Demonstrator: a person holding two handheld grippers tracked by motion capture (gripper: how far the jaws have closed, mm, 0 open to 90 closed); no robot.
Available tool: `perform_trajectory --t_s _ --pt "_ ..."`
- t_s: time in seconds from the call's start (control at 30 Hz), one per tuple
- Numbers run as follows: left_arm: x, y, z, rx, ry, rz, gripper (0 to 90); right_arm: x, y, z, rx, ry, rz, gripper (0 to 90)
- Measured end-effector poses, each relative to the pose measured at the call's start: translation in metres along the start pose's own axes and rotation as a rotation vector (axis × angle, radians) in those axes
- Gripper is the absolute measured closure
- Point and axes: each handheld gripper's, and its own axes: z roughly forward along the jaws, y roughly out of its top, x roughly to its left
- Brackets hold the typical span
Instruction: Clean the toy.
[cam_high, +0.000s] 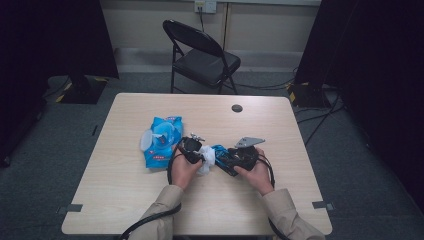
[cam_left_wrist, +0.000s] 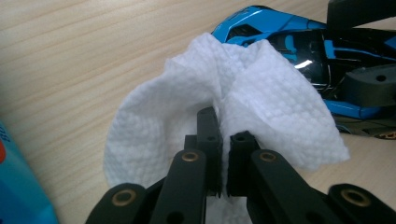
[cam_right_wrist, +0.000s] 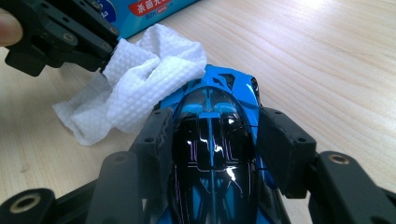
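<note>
Against the blue-and-black toy car (cam_right_wrist: 212, 140) presses a crumpled, dimpled white wipe (cam_right_wrist: 135, 93).

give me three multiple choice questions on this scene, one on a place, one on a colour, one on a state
1. Where does the wipes pack lie?
A. on the chair
B. on the table, beside the left gripper
C. on the floor

2. What colours is the toy car?
A. red and white
B. yellow
C. blue and black

3. What does the left gripper hold?
A. a white wipe
B. the car
C. nothing

Answers: 1 B, the high view shows the pack on the table left of that gripper. 2 C, the right gripper view shows its glossy blue and black body. 3 A, its jaws pinch the white wipe.
</note>
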Motion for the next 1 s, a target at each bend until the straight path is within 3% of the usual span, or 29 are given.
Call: perform_trajectory --t_s 0.33,1.0 --pt "-0.007 -0.003 -0.001 0.010 -0.027 0.023 87.0 0.000 0.000 0.000 -0.001 0.000 0.000 47.1" --pt "-0.038 -0.007 0.003 0.018 -0.118 0.085 87.3 0.000 0.000 0.000 -0.002 -0.001 0.000 47.1"
